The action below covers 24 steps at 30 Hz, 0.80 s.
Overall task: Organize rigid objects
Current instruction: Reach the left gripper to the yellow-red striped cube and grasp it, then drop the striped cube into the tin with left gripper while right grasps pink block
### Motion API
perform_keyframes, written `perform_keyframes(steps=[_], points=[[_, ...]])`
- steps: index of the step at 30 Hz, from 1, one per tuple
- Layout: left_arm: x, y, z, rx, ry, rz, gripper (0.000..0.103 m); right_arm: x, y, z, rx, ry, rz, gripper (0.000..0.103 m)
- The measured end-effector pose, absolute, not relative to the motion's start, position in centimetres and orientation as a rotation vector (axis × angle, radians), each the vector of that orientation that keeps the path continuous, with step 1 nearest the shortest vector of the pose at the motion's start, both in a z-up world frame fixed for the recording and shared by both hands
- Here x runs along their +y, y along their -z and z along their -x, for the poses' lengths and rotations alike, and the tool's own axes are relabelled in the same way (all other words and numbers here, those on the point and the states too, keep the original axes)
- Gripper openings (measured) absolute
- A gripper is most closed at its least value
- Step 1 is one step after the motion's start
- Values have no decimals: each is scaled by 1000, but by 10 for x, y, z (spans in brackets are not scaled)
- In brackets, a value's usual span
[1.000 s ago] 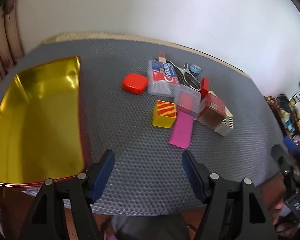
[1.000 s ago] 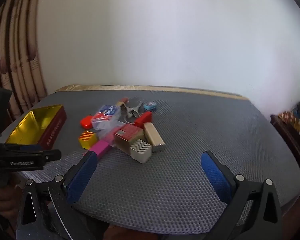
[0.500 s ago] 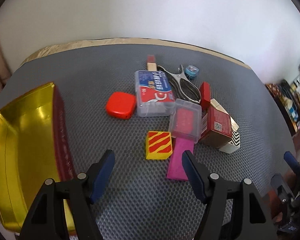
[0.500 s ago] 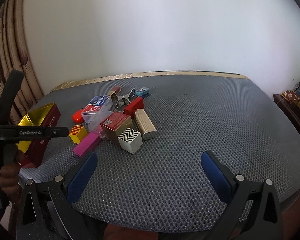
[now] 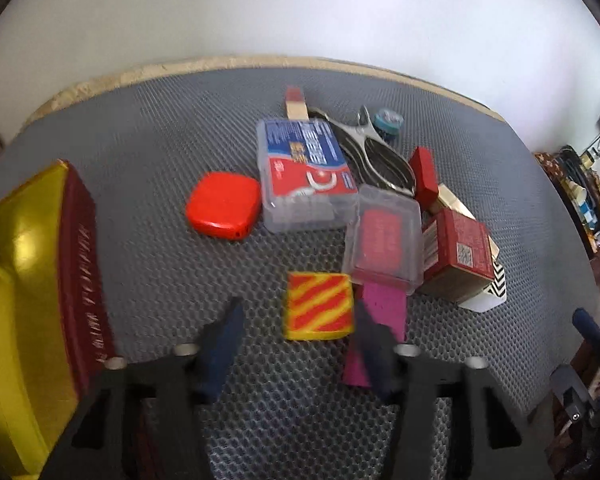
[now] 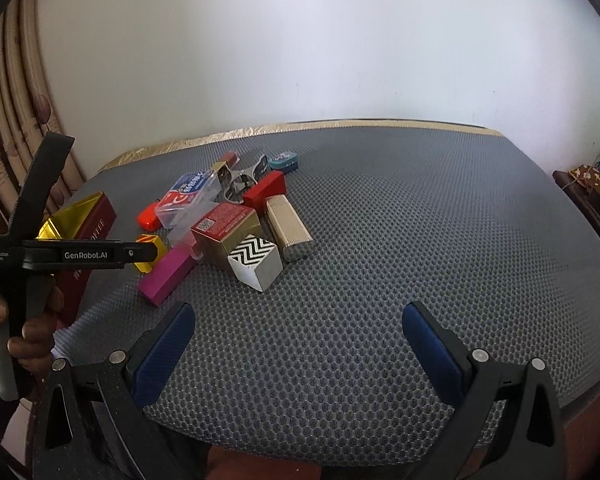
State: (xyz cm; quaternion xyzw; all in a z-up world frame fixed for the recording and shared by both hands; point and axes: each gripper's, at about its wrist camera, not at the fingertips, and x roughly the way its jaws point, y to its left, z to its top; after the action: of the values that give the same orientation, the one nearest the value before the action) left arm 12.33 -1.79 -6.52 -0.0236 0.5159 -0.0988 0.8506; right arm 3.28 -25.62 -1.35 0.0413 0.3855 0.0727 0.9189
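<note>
From the left wrist view, the left gripper (image 5: 296,344) hangs just near of the yellow-and-red striped block (image 5: 319,306), its jaws closing with blurred blue pads either side of the block's near edge and not yet pressing on anything; nothing is held. The block lies free on the grey mat (image 5: 148,152), touching the magenta bar (image 5: 380,322) on its right, so a clean pick would call for centring the pads on the block's left and right faces and keeping the right pad off the bar. The gold-lined tray (image 5: 24,272), well to the left, looks the likely destination. From the right wrist view, the right gripper (image 6: 298,344) stands wide open over bare mat, near of the pile, touching nothing; the chevron box (image 6: 256,260) is the nearest piece to it, and a hand (image 6: 28,320) holds the left tool at the left edge.
</note>
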Motion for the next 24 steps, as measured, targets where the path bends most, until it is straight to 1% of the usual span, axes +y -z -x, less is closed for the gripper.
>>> perform_keyframes(steps=[1, 2, 10, 17, 24], points=[[-18, 69, -124, 1102, 216, 52, 30, -257, 14, -33, 795, -150, -88, 103], [-19, 71, -124, 1105, 213, 44, 30, -257, 15, -34, 799, -149, -90, 103], [-18, 63, -112, 1052, 186, 32, 30, -254, 18, -34, 821, -173, -93, 103], [2, 32, -77, 1017, 149, 91, 30, -228, 11, -36, 852, -269, -87, 103], [25, 3, -43, 970, 143, 139, 30, -180, 14, -51, 956, -360, -96, 103]])
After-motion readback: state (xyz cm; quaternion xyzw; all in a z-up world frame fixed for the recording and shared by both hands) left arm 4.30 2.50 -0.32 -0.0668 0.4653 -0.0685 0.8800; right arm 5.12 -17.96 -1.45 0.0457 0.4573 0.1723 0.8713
